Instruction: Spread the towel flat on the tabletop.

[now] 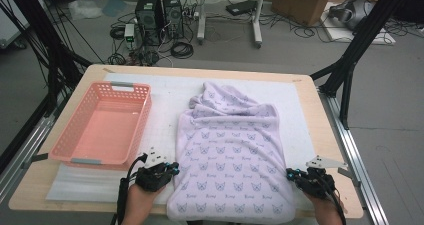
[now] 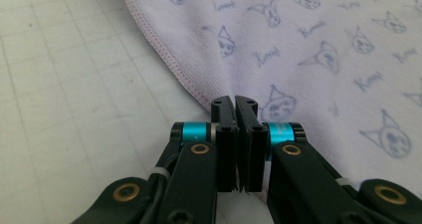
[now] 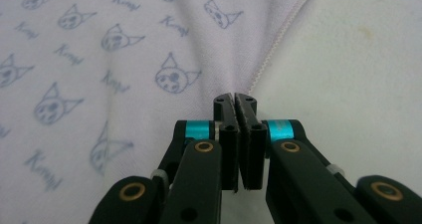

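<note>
A lilac blanket [image 1: 230, 155] printed with small cat faces lies spread on the white mat, bunched at its far end and hanging a little over the table's near edge. My left gripper [image 1: 172, 169] is at the blanket's left hem near the front. In the left gripper view its jaws [image 2: 234, 102] are pressed together right where the stitched hem [image 2: 169, 59] meets them. My right gripper [image 1: 290, 174] is at the right hem. In the right gripper view it [image 3: 235, 99] is shut on the hem, and creases in the blanket [image 3: 124, 74] run toward the tips.
An empty pink plastic basket [image 1: 145, 115] stands on the left part of the white mat [image 1: 165, 85], just beyond my left gripper. The wooden table [image 1: 325, 135] ends close on the right. Computers, cables and boxes sit on the floor beyond.
</note>
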`<state>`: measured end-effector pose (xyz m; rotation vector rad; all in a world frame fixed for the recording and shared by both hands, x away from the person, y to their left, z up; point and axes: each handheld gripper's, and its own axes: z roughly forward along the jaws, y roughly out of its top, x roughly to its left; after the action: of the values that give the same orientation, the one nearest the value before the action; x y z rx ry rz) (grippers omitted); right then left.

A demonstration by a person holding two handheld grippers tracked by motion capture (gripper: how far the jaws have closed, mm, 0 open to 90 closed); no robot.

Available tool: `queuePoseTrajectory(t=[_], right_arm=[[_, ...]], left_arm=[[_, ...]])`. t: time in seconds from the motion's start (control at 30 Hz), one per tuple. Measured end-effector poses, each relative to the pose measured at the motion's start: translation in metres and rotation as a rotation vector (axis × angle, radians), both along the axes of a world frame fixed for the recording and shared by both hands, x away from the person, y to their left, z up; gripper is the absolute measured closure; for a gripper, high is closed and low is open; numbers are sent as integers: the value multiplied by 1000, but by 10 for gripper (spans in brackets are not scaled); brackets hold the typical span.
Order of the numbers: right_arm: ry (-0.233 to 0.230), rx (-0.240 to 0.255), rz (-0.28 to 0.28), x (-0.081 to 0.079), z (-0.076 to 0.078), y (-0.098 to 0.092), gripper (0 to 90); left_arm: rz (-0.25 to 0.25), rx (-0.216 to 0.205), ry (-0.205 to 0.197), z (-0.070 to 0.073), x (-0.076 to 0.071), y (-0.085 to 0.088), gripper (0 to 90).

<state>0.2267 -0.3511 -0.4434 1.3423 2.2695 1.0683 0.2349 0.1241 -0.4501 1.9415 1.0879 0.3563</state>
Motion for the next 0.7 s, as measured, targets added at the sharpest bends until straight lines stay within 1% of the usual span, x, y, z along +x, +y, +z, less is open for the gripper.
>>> queuePoseTrajectory(t=[0.03,0.17,0.23,0.3,0.33,0.4,0.43,0.47,0.5,0.53,0.57,0.6,0.63,0.67,0.7], right_arm=[[3,-2,6,-3,1,0,885],[7,-22,30,-17,6,-3,887],[11,-13,33,-25,8,-6,887],[0,-15,40,-31,11,-8,887],[-7,-16,37,-33,12,-9,887],[-26,-16,18,-29,12,-9,886],[-24,-15,7,-25,11,-7,886],[-29,-16,1,-19,10,-7,886],[-30,-14,1,-14,8,-6,885],[-33,-18,-2,-11,7,-4,879],[-35,-24,-2,-8,6,-2,860],[-34,-25,-14,-7,5,-1,779],[-38,-23,-31,-5,5,-1,672],[-42,1,-53,-4,7,-3,614],[-55,34,-67,-3,9,-6,582]], left_arm=[[-5,0,-3,1,-3,2,870],[-8,-25,-9,7,-13,12,870],[-18,-34,-10,9,-20,16,870],[-40,-45,-17,9,-24,17,869],[-39,-49,-29,9,-24,17,862],[-8,-49,-29,7,-16,14,798],[14,-49,-22,5,-9,13,753],[48,-53,-9,3,-3,13,657],[76,-70,21,1,4,13,554],[87,-83,45,-1,9,13,507],[85,-90,52,-2,13,13,469],[84,-93,44,-2,15,11,461],[75,-90,48,-2,17,10,453],[62,-94,49,-2,19,7,442],[50,-85,44,-3,20,4,449]])
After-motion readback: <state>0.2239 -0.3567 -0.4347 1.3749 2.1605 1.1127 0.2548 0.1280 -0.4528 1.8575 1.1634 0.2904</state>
